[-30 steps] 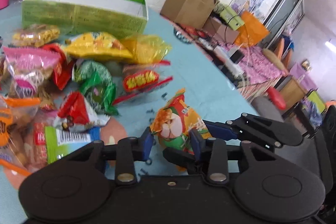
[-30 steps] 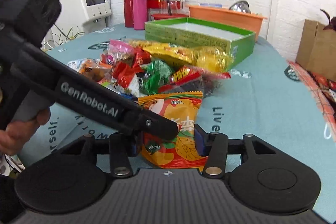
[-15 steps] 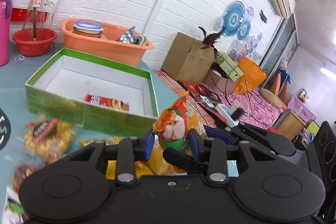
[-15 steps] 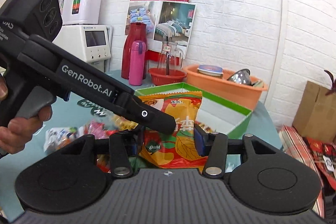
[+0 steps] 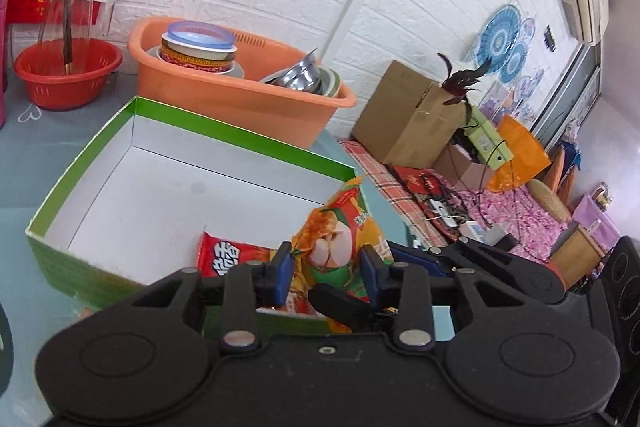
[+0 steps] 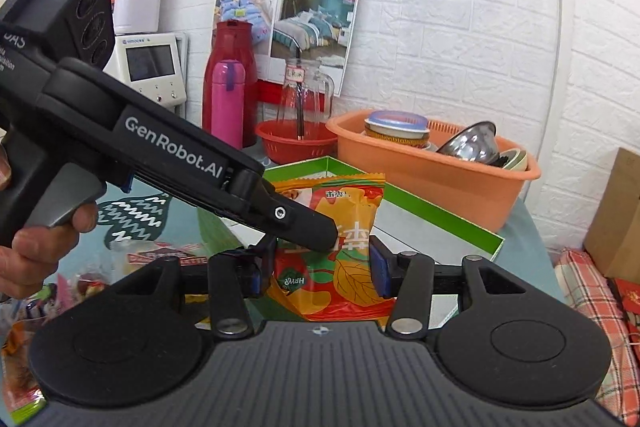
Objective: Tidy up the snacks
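An orange snack bag (image 5: 336,239) with a fruit picture hangs above the near right corner of the open green box (image 5: 240,131). My left gripper (image 5: 326,267) is shut on it, blue pads pressing both sides. My right gripper (image 6: 320,267) is shut on the same bag (image 6: 344,211) lower down, its pads against the bag's two edges. In the right wrist view the left gripper (image 6: 316,231) reaches in from the left, held by a hand (image 6: 36,247). A red packet (image 5: 224,259) lies inside the box on its white floor.
Behind the box stand an orange basin (image 5: 240,95) with bowls, a red basket (image 5: 68,75) with a glass jug, and a pink flask (image 6: 226,103). Loose snacks (image 6: 152,259) lie on the table at the lower left. A cardboard box (image 5: 408,115) sits beyond the table's right edge.
Both grippers have lifted the orange bag off the table and carried it past the snack pile to the green box, which now fills the view below it.
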A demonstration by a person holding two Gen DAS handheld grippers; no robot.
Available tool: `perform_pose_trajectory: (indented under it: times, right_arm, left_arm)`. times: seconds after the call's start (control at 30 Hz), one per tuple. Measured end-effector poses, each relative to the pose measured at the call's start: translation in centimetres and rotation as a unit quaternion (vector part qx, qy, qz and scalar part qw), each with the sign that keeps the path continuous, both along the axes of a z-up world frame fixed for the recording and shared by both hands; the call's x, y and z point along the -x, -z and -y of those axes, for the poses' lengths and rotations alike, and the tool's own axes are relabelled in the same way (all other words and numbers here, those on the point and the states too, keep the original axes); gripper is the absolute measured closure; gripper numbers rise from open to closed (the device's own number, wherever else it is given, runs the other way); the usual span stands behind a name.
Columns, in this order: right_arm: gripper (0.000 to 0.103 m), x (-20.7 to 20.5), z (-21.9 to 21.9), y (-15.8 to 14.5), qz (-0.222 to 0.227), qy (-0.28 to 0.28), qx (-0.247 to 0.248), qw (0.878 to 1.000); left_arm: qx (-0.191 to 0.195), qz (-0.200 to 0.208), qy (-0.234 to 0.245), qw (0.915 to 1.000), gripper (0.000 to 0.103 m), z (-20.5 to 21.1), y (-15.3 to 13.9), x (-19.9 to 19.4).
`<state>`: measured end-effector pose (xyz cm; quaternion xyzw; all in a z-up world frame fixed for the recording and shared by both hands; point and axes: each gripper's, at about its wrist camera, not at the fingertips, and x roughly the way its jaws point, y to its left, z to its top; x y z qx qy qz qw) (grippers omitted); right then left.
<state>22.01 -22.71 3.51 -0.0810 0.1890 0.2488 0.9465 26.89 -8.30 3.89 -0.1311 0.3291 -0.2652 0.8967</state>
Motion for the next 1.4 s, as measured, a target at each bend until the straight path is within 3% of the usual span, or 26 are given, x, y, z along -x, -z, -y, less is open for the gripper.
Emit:
perform_pose_trajectory:
  times: [0.2, 0.27, 0.3, 0.33, 0.4, 0.53, 0.6, 0.7, 0.83, 1.0, 1.27, 1.4]
  right_arm:
    - [0.021, -2.5, 0.0, 1.5, -0.031, 0.004, -0.009, 0.999]
    - [0.017, -2.7, 0.0, 1.9, -0.027, 0.006, -0.007, 1.0]
    - [0.001, -2.8, -0.1, 2.1, -0.029, 0.006, -0.003, 1.0]
    - [0.0, -2.8, -0.3, 2.1, -0.028, 0.009, 0.003, 1.0]
    - [0.0, -2.0, -0.4, 1.9, -0.012, 0.008, 0.016, 1.0]
    - [0.0, 0.6, -0.2, 0.0, 0.022, 0.013, 0.047, 0.999]
    - [0.0, 3.0, 0.0, -1.4, 0.046, 0.01, 0.041, 0.998]
    - [0.0, 7.5, 0.4, -3.0, 0.08, -0.002, 0.021, 0.997]
    - [0.0, 13.4, 0.8, -3.2, 0.106, -0.018, -0.006, 0.994]
    - [0.0, 17.8, 0.3, -0.9, 0.065, -0.034, -0.024, 0.997]
    - [0.0, 19.5, -2.5, 4.2, -0.083, -0.08, -0.053, 0.992]
    - [0.0, 19.6, -5.1, 5.3, -0.089, -0.131, -0.013, 0.987]
  left_arm:
    - [-0.013, -0.01, -0.003, 0.9999, 0.029, 0.2, 1.5, -1.8]
    - [-0.027, 0.001, -0.013, 0.9996, 0.0, 0.3, 1.8, -1.7]
    - [-0.034, 0.009, -0.022, 0.9991, 0.0, 0.3, 1.9, -1.5]
    - [-0.038, 0.019, -0.033, 0.9986, 0.0, 0.2, 1.8, -1.2]
    - [-0.04, 0.034, -0.041, 0.9978, 0.0, -0.1, 1.2, -0.3]
    - [-0.031, 0.026, -0.038, 0.9985, 0.0, -1.1, -0.7, 1.9]
    - [-0.018, 0.032, -0.032, 0.9988, 0.0, -1.8, -2.0, 3.9]
    - [-0.034, 0.03, -0.042, 0.9981, 0.0, -2.5, -3.2, 7.4]
    - [-0.03, 0.027, -0.045, 0.9982, 0.0, -3.4, -3.1, 12.2]
    - [-0.002, 0.009, -0.028, 0.9996, 0.0, -4.2, -0.9, 17.3]
    - [0.007, -0.04, -0.065, 0.9971, 0.0, -7.5, 2.8, 21.6]
    - [-0.001, -0.037, -0.081, 0.996, 0.0, -9.3, 3.2, 23.1]
